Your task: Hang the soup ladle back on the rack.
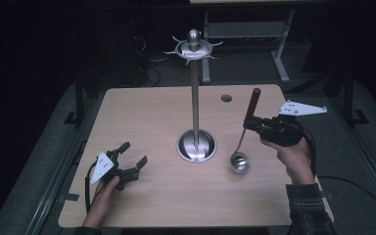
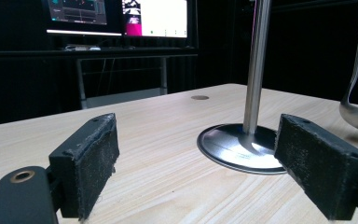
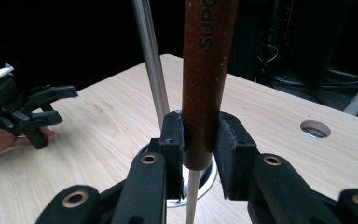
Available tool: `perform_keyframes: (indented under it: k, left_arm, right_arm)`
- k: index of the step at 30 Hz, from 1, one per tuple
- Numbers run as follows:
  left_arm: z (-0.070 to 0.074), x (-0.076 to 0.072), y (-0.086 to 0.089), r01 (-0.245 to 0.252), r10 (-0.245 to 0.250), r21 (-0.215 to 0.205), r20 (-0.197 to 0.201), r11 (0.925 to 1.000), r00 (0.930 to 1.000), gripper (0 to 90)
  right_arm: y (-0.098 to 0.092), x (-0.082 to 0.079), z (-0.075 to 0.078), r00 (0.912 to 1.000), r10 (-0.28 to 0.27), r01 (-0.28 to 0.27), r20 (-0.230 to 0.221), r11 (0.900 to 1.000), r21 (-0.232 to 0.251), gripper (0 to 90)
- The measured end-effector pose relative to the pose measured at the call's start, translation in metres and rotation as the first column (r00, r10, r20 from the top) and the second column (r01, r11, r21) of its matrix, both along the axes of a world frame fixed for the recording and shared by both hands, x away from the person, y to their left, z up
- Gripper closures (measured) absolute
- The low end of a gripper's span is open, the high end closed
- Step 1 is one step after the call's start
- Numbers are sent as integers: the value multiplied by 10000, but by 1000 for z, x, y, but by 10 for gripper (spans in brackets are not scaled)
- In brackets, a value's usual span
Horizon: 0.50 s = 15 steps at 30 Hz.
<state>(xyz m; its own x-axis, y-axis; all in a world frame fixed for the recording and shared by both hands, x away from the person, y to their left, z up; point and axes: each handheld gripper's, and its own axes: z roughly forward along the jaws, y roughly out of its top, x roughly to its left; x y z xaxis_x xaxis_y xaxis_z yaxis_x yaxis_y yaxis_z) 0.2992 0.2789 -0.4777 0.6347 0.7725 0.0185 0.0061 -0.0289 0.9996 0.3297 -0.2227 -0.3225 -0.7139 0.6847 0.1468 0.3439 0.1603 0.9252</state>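
The right gripper (image 1: pixel 252 123), near the right edge of the pale wooden table (image 1: pixel 142 112), is clamped on the dark reddish-brown wooden handle of a steel ladle (image 1: pixel 245 128), its two pads pressing the handle from both sides in the right gripper view (image 3: pixel 199 140). The ladle stands nearly upright, its round bowl down just above or on the table, just right of the round base of the tall polished-steel utensil stand (image 1: pixel 196 107) at the table's middle. The left gripper (image 1: pixel 132 155) rests near the front left corner, jaws spread wide with nothing between them (image 2: pixel 191 172).
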Motion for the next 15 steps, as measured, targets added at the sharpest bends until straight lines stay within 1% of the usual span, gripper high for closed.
perform_keyframes:
  k: [3,4,10,11,13,14,15]
  left_arm:
    - [0,0,0,-19,18,-67,-49,10000,10000,131]
    - [0,0,0,-13,13,-69,-47,10000,10000,131]
    - [0,0,0,-11,11,-91,-45,10000,10000,131]
    - [0,0,-1,-16,16,-148,1,9999,10000,131]
    - [0,0,-1,-22,21,-109,-37,9999,10000,131]
    - [0,0,0,-13,13,-76,-10,10000,10000,131]
    - [0,0,0,-13,13,-76,-10,10000,10000,131]
  right_arm:
    - [1,-1,3,10000,41,-41,63,10000,52,731]
    - [3,-1,6,9998,112,-113,150,9999,57,731]
    - [9,-2,13,9991,309,-310,275,9995,17,730]
    - [9,-2,13,9991,309,-310,275,9995,17,730]
    - [11,-3,16,9987,400,-402,327,9992,43,730]
    - [13,-4,20,9980,469,-473,414,9988,103,730]
    - [13,-4,20,9980,469,-473,414,9988,103,730]
